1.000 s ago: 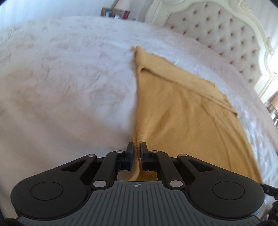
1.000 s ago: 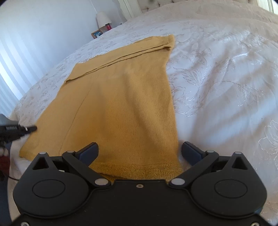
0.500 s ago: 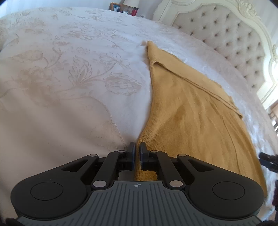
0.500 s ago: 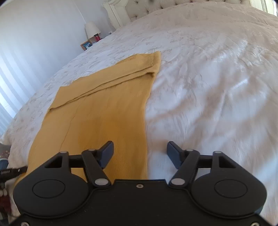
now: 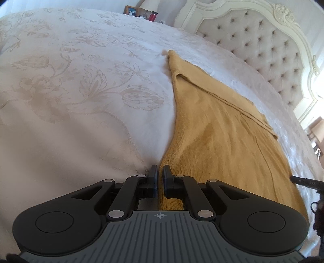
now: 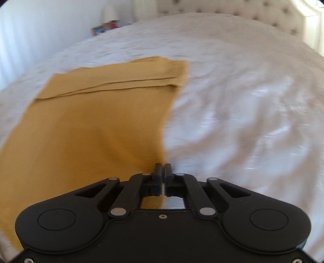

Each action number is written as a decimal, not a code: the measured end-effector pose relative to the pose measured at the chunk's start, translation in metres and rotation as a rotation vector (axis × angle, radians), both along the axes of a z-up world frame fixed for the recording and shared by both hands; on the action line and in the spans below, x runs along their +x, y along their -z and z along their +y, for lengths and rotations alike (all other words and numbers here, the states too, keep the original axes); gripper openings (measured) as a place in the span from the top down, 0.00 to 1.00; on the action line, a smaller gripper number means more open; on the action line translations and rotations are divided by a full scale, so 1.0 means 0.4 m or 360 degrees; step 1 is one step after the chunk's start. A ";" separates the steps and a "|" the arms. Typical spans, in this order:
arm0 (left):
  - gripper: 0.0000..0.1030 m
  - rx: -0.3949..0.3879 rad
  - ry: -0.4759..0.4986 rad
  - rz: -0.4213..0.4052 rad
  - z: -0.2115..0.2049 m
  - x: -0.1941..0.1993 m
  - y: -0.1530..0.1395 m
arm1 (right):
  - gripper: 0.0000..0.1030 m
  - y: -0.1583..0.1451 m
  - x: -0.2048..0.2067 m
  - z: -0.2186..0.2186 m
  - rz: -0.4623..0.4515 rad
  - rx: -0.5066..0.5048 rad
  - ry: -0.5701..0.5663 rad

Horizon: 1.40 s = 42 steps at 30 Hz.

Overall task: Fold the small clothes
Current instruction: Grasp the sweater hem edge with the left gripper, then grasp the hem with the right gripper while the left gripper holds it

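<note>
A mustard-yellow knit garment (image 5: 218,141) lies flat on the white bedspread (image 5: 81,91), with a folded band along its far end. My left gripper (image 5: 160,176) is shut on the garment's near left corner, and fabric shows between its pads. In the right wrist view, which is blurred, the same garment (image 6: 97,125) spreads out to the left. My right gripper (image 6: 163,170) sits at the garment's near right edge. Its jaws are closing tight, with the cloth's edge pinched between them. A tip of the right gripper (image 5: 303,182) pokes in at the right edge of the left wrist view.
The floral-patterned bedspread (image 6: 243,121) runs wide on both sides of the garment. A tufted cream headboard (image 5: 263,44) stands at the far right. A nightstand with a lamp and small items (image 5: 141,12) is beyond the bed's far side.
My right gripper slid right along the garment's near hem to its right edge, and its wide-open jaws closed there. The left gripper stayed shut on its corner.
</note>
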<state>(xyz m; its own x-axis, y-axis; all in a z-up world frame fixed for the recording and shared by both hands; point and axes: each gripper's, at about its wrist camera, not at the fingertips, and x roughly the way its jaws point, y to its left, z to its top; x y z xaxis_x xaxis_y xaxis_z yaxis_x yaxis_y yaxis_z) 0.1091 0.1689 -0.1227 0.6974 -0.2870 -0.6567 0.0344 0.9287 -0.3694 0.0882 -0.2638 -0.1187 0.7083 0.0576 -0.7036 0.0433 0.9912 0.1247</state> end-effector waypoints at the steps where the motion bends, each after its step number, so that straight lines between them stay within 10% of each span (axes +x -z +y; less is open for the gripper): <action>1: 0.93 0.0008 0.0003 -0.0001 -0.001 0.001 -0.001 | 0.95 0.006 0.001 -0.016 0.0012 0.0059 0.0024; 6: 0.91 0.0048 0.0046 0.0017 -0.010 0.003 -0.014 | 0.82 -0.008 -0.036 -0.042 -0.0013 0.0170 -0.0003; 9: 0.61 0.0054 0.0139 0.0017 -0.027 -0.005 -0.027 | 0.77 -0.013 -0.077 -0.050 0.0011 0.0229 -0.0002; 12: 0.34 0.0104 0.0257 0.0019 -0.063 -0.026 -0.038 | 0.50 -0.002 -0.124 -0.055 0.0047 0.0296 0.0009; 18: 0.32 0.0279 0.0346 0.0018 -0.113 -0.063 -0.037 | 0.49 0.014 -0.199 -0.070 0.0102 0.0478 0.0070; 37: 0.35 0.0199 0.0336 0.0019 -0.099 -0.075 -0.025 | 0.58 0.056 -0.258 -0.064 0.0155 0.0785 0.0029; 38: 0.39 0.0208 0.0333 0.0018 -0.100 -0.075 -0.027 | 0.69 0.056 -0.260 -0.059 0.0159 0.0777 0.0021; 40: 0.93 0.0203 0.0305 0.0019 -0.095 -0.079 -0.031 | 0.85 0.058 -0.260 -0.050 0.0169 0.0783 -0.0002; 42: 0.93 0.0091 0.0303 0.0050 -0.081 -0.080 -0.030 | 0.85 0.047 -0.268 -0.040 0.0128 0.0739 -0.0008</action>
<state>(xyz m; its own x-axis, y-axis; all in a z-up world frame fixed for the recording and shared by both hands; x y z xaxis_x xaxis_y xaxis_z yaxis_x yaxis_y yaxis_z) 0.0773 0.1364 -0.1107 0.6129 -0.3732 -0.6965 0.2006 0.9260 -0.3197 -0.0192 -0.2799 -0.1374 0.6515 0.3828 -0.6550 0.0661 0.8314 0.5517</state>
